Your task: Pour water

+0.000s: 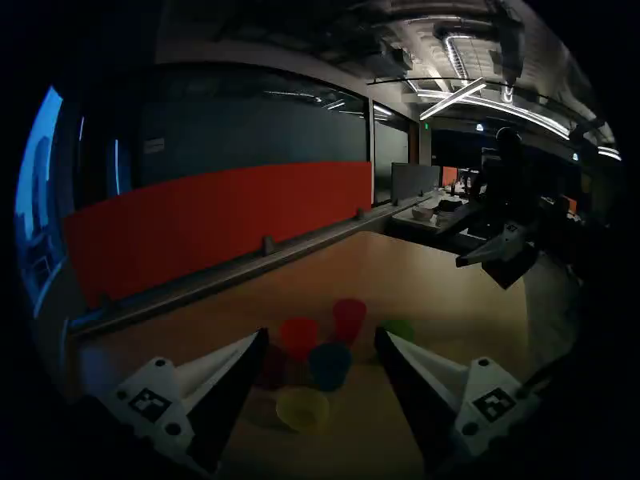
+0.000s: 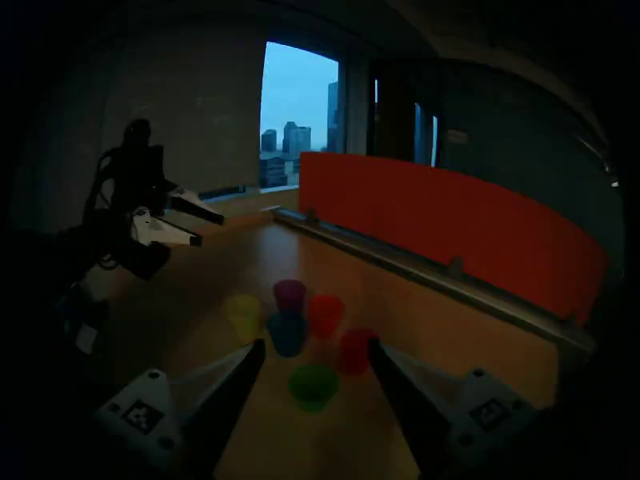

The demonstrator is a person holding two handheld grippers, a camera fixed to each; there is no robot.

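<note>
Left gripper view: six coloured cups point(image 1: 330, 364) are seen clustered at lower centre on the wooden table point(image 1: 432, 280), none lifted or tilted. Left gripper point(image 1: 320, 332) and right gripper point(image 2: 314, 344) are held empty, fingers apart, short of the cluster. Pouring is judged not yet begun; water cannot be made out.
</note>
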